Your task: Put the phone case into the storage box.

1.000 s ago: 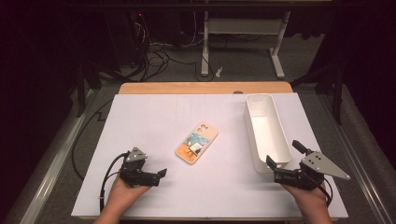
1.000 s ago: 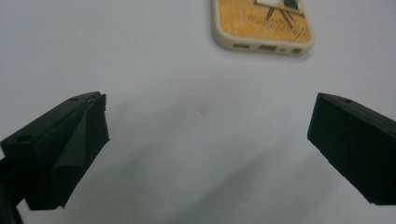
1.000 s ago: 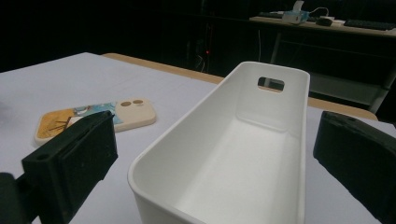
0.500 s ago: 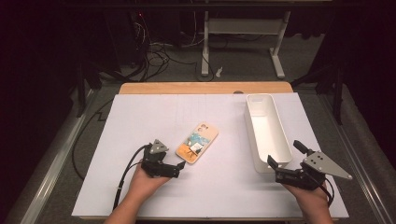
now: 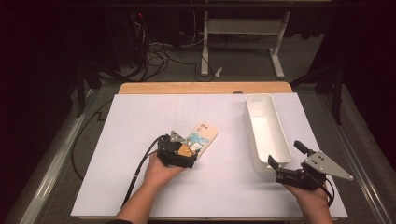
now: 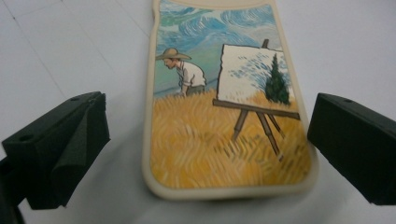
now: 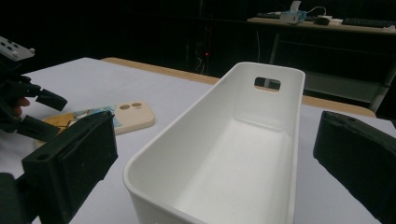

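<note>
The left gripper (image 6: pixel 205 154) is spread wide astride the near end of the phone case (image 6: pixel 224 116), ready to pinch its edges; the right gripper (image 7: pixel 210 177) waits unclenched at the white bin (image 7: pixel 224 154), at the case's three o'clock.

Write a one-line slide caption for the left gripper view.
Open left gripper straddling the near end of a painted phone case.

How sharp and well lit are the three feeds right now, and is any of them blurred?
High view: white table cover bright and even, background dark. Left gripper view: phone case crisp in the middle, its near edge and the left tongs soft. Right gripper view: white bin clear, right tongs blurred up close, room behind dim.
</note>
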Demonstrator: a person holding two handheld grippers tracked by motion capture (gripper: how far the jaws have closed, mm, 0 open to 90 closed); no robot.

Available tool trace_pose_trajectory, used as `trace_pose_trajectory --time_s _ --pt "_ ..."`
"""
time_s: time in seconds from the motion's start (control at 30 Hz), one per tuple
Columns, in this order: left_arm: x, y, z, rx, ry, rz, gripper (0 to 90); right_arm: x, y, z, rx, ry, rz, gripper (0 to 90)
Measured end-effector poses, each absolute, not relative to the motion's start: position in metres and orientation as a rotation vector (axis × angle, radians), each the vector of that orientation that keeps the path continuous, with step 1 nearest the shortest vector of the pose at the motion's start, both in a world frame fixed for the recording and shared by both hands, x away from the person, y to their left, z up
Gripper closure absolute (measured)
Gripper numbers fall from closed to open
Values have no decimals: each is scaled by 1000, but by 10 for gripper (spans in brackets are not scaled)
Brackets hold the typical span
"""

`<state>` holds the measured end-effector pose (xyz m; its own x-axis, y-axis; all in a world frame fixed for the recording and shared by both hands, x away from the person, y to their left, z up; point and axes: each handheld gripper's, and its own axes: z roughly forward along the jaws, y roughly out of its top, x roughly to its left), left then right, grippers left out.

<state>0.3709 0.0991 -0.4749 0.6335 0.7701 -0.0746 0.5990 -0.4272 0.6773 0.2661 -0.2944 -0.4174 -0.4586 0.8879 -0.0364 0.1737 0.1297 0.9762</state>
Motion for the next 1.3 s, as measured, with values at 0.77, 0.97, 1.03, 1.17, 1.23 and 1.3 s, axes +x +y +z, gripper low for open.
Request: trace_pose_trajectory --time_s 0.77,0.97,1.03,1.17,1.23,1.3 --pt "404 72 -449 2236 1069 260 3 265 -298 -416 1039 1737 1384 2" --pt "410 66 -466 2297 1097 223 3 265 -299 -416 1038 1735 1383 2" --pt "409 64 -469 2310 1096 228 3 265 -299 -416 1040 1734 1383 2" --pt "408 60 -471 2330 1089 269 3 265 -300 -416 1043 1732 1382 2" --pt "408 60 -472 2342 1082 279 3 265 -300 -416 1041 1730 1383 2" --pt "407 59 -472 2342 1080 270 7 265 -300 -415 1042 1729 1384 2"
